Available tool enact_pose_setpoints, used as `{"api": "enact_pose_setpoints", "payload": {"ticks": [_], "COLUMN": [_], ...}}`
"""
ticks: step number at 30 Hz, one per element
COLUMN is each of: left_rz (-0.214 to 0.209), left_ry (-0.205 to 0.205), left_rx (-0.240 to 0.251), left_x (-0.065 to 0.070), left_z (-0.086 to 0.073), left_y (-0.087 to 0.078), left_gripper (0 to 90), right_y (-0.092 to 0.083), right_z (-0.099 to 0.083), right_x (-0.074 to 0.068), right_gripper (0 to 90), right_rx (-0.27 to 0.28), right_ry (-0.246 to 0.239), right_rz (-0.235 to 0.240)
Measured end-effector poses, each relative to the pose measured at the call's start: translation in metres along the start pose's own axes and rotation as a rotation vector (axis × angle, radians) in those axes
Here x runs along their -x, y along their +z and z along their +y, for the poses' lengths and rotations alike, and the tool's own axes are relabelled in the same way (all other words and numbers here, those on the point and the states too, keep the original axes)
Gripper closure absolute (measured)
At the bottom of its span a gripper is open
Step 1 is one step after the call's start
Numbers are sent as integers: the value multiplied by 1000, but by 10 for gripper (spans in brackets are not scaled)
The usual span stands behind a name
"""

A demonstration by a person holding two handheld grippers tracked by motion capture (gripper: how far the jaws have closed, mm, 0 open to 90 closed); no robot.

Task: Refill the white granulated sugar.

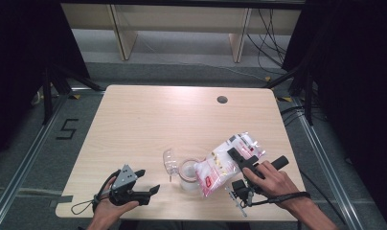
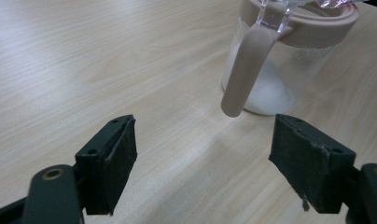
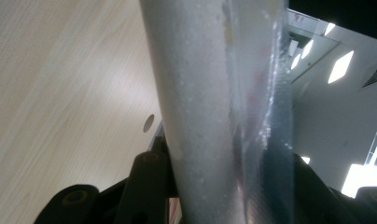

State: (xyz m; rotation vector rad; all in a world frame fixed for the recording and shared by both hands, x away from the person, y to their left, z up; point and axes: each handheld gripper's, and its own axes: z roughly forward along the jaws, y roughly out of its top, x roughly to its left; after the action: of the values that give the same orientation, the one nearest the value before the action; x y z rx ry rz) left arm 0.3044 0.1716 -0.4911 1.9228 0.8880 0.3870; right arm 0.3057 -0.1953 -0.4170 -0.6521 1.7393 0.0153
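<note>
A: What is the right gripper [image 1: 239,160] doing?
B: Its jaws clamp a clear plastic bag [image 1: 226,164] of white grains, tilted so its lower end sits over the jar [image 1: 189,175] just to its left.
A: And the left gripper [image 1: 146,187]?
B: Jaws spread wide, holding nothing. The jar stands ahead of it, hinged lid [image 1: 170,160] flipped up, pink handle [image 2: 245,70] facing the jaws.
A: The surface?
B: A pale wood-grain table [image 1: 148,120] with a round cable hole [image 1: 222,99] far beyond both grippers; grey floor, black curtains at the sides.

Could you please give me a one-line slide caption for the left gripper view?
Open left gripper faces a clear jar with a beige rim and handle, holding white granules.
</note>
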Motion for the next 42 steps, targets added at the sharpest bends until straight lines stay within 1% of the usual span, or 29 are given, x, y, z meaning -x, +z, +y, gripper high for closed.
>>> {"api": "enact_pose_setpoints", "payload": {"ticks": [3, 4, 42], "left_rz": [0, 1, 6], "left_ry": [-2, -22, -22], "left_rx": [1, 2, 3], "left_x": [0, 1, 1], "left_z": [0, 0, 0], "left_y": [0, 0, 0], "left_gripper": [222, 222, 222], "right_y": [0, 0, 0], "right_z": [0, 0, -1], "right_x": [0, 0, -1], "right_gripper": [700, 701, 709], "right_rx": [1, 0, 7], "right_ry": [0, 0, 0], "right_rz": [1, 0, -3]}}
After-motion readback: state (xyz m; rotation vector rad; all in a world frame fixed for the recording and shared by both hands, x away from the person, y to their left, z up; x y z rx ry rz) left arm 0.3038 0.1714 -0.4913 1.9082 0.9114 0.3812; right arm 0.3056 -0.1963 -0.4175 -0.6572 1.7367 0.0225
